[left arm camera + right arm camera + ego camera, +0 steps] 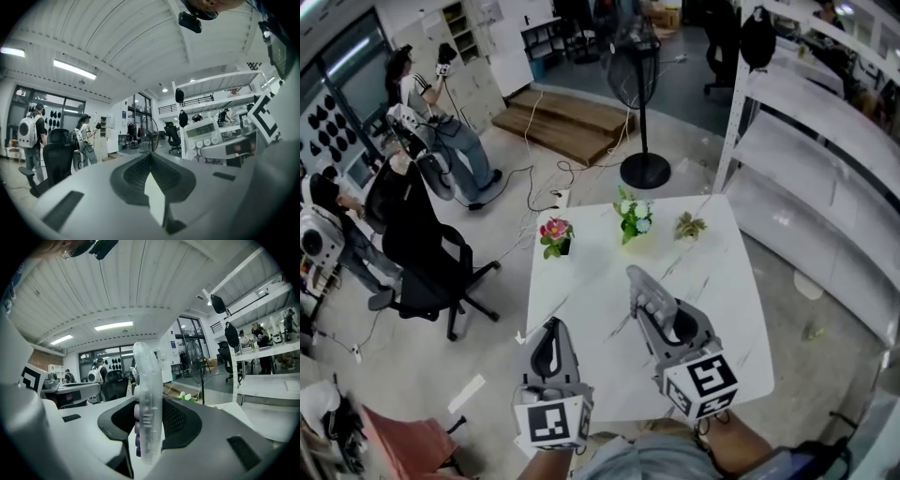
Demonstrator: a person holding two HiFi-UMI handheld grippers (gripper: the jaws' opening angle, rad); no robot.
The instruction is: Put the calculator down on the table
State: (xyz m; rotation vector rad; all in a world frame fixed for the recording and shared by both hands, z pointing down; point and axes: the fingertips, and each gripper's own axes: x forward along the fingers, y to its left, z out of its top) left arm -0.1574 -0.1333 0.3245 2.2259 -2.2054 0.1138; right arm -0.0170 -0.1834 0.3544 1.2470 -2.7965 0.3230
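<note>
A translucent white calculator [643, 286] with purple keys is clamped edge-on in my right gripper [667, 323], above the near half of the white marble table [722, 281]. In the right gripper view the calculator [147, 399] stands upright between the jaws, and the right gripper [149, 432] is shut on it. In the left gripper view the calculator [202, 136] shows its display and round keys at the right. My left gripper [551, 336] is over the table's near left edge. Its jaws meet at the tip, so the left gripper [151, 158] is shut with nothing in it.
Three small flower pots stand along the table's far edge: pink [555, 234], white [633, 217] and a small green plant [689, 226]. A standing fan [642, 84] is beyond them, white shelving [825, 141] to the right, and an office chair [431, 272] and people to the left.
</note>
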